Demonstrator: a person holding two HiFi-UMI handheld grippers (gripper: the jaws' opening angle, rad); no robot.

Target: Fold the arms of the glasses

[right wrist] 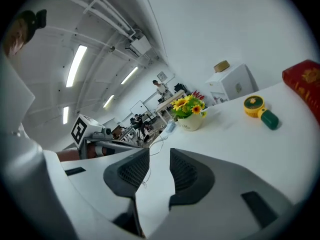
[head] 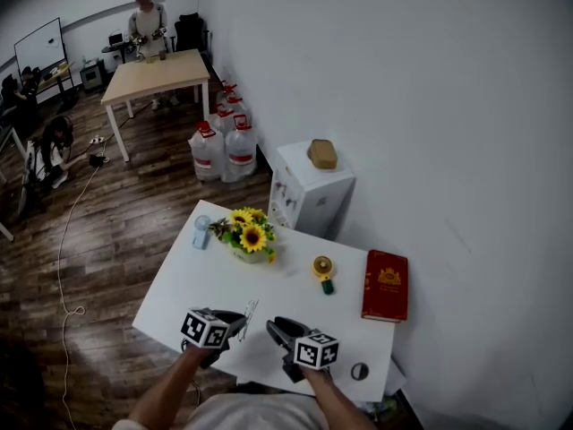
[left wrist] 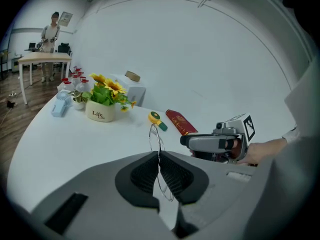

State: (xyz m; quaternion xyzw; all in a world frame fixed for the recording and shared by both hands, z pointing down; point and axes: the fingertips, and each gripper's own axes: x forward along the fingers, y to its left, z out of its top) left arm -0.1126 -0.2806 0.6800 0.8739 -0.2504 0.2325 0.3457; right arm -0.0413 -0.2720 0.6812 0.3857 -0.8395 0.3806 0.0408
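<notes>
While the left gripper is pinched fully closed on the wire-rimmed glasses, the right gripper stands with its jaws apart and nothing pressed between its pads. The glasses are held up off the white table at the near edge, in the gap between the 2 grippers. In the left gripper view, 1 thin rim rises edge-on above the clamped pads, so the frame's long axis seems to run roughly along that gripper's pointing line. From the right gripper the glasses lie just to its left, and its tips angle toward them. It is the free tool and the nearer one for swinging an arm in. A fine wire shows beside its left pad in the right gripper view, probably 1 arm of the glasses, though whether either arm is already folded cannot be told.

Room for moving looks generous. The sunflower pot, the yellow handheld fan and the red book all sit well apart, farther across the table. The table's near edge lies right beneath the hands.
</notes>
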